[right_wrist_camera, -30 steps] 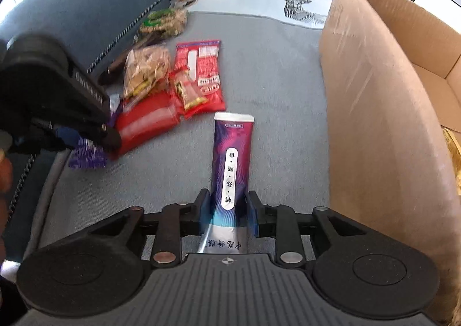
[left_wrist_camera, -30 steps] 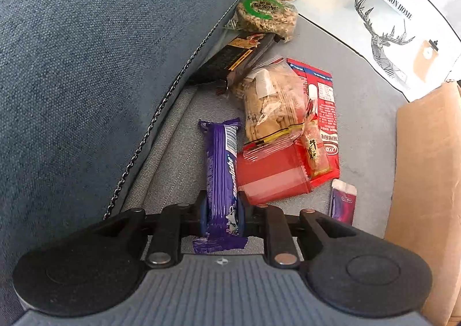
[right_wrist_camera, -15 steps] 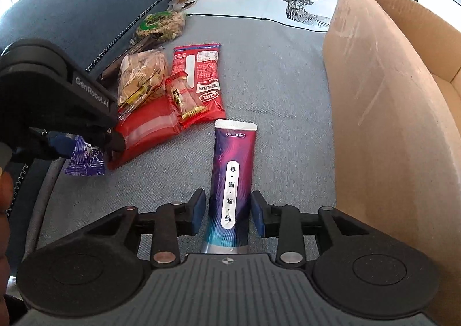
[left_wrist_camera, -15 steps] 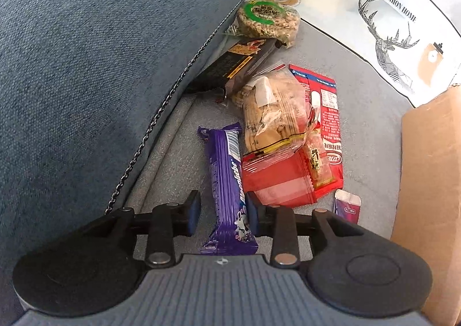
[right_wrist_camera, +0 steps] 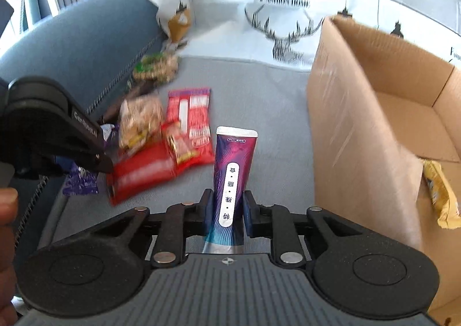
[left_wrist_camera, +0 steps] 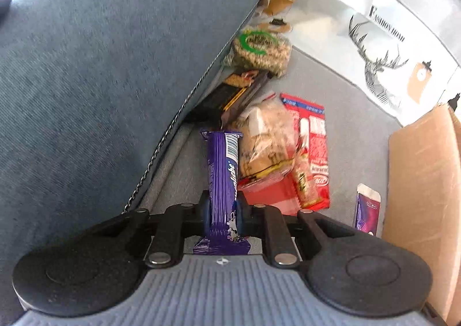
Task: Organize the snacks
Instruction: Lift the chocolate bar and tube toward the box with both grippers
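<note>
Left gripper (left_wrist_camera: pixel 222 215): your jaws are closing on the purple bar (left_wrist_camera: pixel 222 179), gripped low, ready to lift | Right gripper (right_wrist_camera: pixel 228 210): closing on the pouch (right_wrist_camera: pixel 232 179), lying just beside the box (right_wrist_camera: pixel 360 124), the likely drop | Other snacks (left_wrist_camera: pixel 276 147) lie against the cushion (left_wrist_camera: pixel 100 81).

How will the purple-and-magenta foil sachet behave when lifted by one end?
The purple-and-magenta foil sachet stands straight beyond the closing right gripper, so it is probably fairly stiff. It looks flat and thin, likely light. Its glossy film may slip.
</note>
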`<state>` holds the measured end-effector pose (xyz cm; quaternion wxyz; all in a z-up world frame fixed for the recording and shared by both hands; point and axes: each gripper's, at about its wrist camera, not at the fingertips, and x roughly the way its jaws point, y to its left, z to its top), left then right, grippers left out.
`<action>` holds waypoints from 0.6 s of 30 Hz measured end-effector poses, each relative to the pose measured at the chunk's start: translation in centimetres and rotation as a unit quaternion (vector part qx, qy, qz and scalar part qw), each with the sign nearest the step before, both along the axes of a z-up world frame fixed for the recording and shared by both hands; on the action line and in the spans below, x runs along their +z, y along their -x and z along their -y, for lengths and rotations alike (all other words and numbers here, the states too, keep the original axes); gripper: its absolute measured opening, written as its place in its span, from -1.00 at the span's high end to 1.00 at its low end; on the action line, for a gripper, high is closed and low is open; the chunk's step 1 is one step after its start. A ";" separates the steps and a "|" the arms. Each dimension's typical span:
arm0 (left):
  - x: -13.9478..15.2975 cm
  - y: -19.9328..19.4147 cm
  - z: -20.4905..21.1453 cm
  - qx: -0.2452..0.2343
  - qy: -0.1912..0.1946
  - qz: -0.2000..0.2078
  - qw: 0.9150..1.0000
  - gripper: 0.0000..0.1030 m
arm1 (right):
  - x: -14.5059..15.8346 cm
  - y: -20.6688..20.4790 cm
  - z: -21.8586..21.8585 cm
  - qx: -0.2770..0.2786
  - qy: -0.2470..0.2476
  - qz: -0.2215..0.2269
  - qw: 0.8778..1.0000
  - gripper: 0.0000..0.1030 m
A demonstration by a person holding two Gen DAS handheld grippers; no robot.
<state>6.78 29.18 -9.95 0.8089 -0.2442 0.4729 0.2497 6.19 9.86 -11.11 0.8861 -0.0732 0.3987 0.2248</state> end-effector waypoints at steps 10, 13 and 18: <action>1.6 0.6 0.4 -0.012 0.010 0.023 1.000 0.66 | 1.3 0.6 0.8 0.001 -0.021 0.031 0.999 0.57; 2.3 0.8 0.6 -0.020 0.006 0.037 0.999 0.66 | 1.9 0.8 1.2 -0.002 -0.030 0.044 0.999 0.57; 3.7 1.1 1.3 -0.033 -0.005 0.069 0.997 0.66 | 3.0 1.5 1.7 -0.002 -0.046 0.072 0.996 0.57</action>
